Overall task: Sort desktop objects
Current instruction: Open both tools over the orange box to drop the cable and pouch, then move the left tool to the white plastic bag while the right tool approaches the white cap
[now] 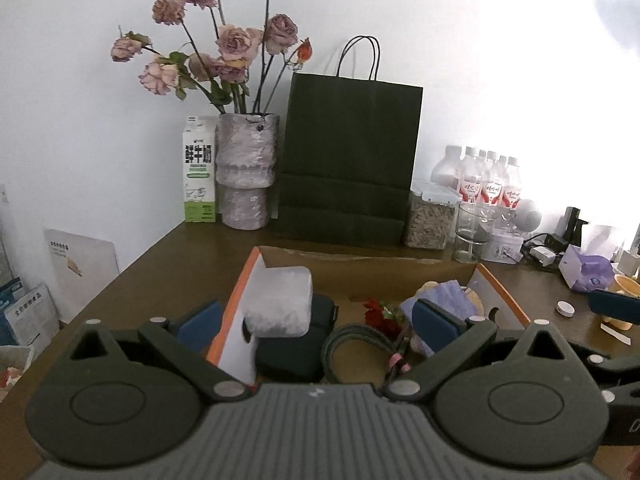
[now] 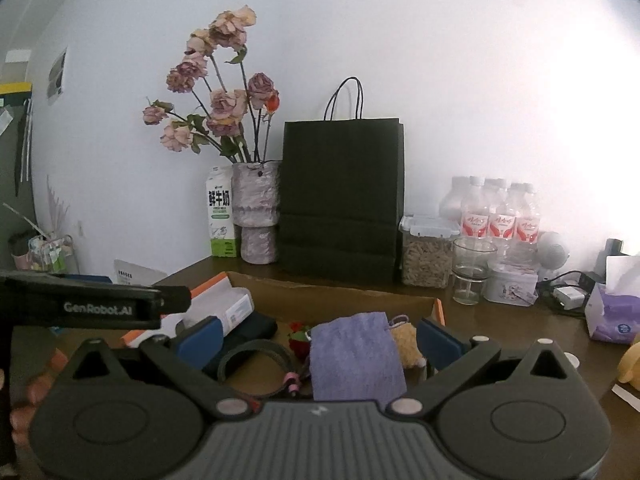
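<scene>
A: Right gripper (image 2: 318, 338) hangs over the cardboard box (image 2: 328, 288), jaws spread wide, nothing between the blue pads (image 2: 200, 342).

B: What's in the box?

A: A purple cloth (image 2: 354, 354) lies flat in the middle, a tan plush bit (image 2: 408, 346) peeking out to its right, a red strawberry-like thing (image 2: 298, 342) to its left. A dark looped strap (image 2: 256, 360) curls in front, beside a dark pouch (image 2: 250, 330).

B: And behind?

A: A dark paper bag (image 2: 342, 200) stands against the wall, a vase of faded roses (image 2: 256, 212) and a milk carton (image 2: 221, 216) left of it, a seed jar (image 2: 426, 258) and water bottles (image 2: 500, 216) to the right.

A: The left gripper (image 2: 96, 306) pokes in from the left edge.
</scene>
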{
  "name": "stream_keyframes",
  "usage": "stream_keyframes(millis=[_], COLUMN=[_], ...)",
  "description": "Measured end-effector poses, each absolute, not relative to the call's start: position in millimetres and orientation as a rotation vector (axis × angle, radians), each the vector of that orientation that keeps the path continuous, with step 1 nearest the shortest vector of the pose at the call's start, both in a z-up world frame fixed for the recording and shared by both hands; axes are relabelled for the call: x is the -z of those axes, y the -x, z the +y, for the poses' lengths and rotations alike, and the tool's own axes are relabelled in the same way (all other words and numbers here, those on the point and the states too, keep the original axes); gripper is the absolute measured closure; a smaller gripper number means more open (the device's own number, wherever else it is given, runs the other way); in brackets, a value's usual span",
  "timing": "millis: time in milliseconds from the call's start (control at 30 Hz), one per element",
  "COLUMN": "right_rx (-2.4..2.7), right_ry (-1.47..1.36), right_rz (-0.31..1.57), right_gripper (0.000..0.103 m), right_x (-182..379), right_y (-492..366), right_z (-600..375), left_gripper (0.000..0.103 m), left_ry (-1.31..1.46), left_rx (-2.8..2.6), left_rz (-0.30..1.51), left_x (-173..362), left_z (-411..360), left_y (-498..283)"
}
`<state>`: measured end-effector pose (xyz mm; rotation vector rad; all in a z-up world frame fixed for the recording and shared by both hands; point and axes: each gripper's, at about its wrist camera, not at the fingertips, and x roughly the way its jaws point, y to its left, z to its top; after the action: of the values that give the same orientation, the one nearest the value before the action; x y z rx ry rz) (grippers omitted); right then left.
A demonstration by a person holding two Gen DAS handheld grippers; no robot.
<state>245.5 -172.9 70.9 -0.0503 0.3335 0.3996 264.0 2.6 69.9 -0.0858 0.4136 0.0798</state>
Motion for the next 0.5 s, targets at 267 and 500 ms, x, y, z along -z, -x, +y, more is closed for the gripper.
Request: stream_keyframes(millis=[267, 500], right_rx=[-0.385, -0.370], right_ry=[0.047, 0.033], right_rz=[0.344, 0.400], right_gripper=[0.000, 0.000], right_x=[-69.4, -51.6], right_y=[-212.2, -192.9], right_z=[-178.0, -188.7], left_gripper=[0.000, 0.000], left_ry=[0.076, 0.053], left_rx=[-0.101, -0.129], left_rz=[0.410, 0.433], left_x=[-69.7, -60.5], left_z=[15.7, 27.4], left_y=[-225.6, -197.8])
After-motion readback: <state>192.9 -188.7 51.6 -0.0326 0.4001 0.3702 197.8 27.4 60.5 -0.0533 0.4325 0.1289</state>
